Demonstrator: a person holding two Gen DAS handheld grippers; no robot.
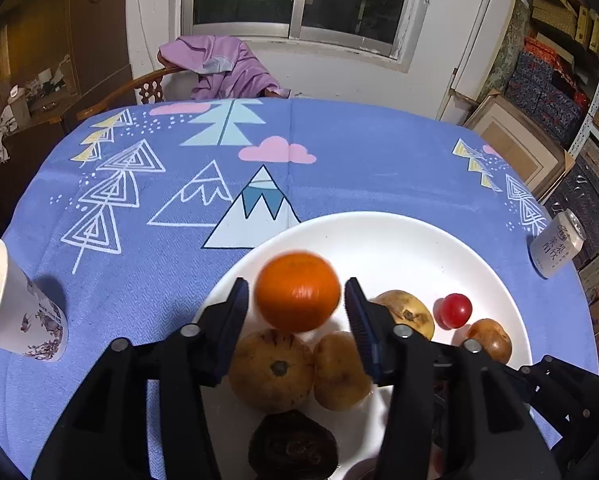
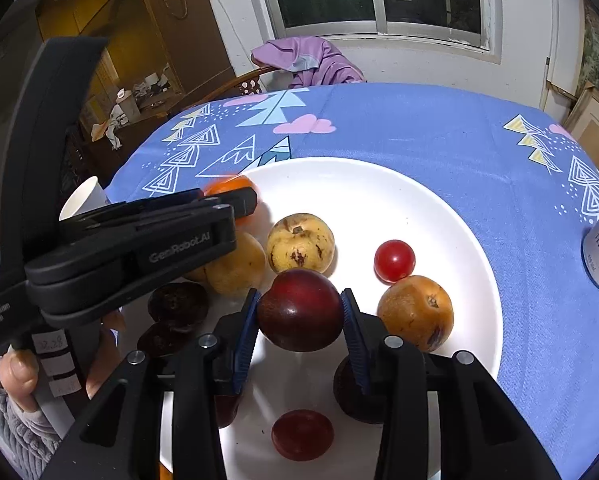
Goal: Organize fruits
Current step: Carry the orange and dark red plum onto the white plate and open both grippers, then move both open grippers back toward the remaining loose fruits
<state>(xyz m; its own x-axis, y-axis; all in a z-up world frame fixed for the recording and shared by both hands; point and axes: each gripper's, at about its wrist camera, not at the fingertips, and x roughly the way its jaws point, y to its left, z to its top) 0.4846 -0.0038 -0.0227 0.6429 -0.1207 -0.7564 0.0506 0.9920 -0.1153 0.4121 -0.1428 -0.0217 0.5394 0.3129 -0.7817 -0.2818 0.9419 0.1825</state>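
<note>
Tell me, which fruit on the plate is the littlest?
The bright red cherry tomato, lying alone; every other fruit on the white plate is bigger.

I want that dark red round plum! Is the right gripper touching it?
Touching. In the right wrist view, the right gripper has both blue pads pressed against the sides of the dark red round plum, holding it above the white plate.

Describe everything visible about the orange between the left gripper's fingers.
The orange is round, bright orange with a glossy, finely dimpled peel, and slightly motion-blurred. It sits between the left gripper fingers, with narrow gaps showing on both sides, so the pads appear clear of it. It is over the white plate, just above two yellow-brown fruits; whether it touches them is unclear.
</note>
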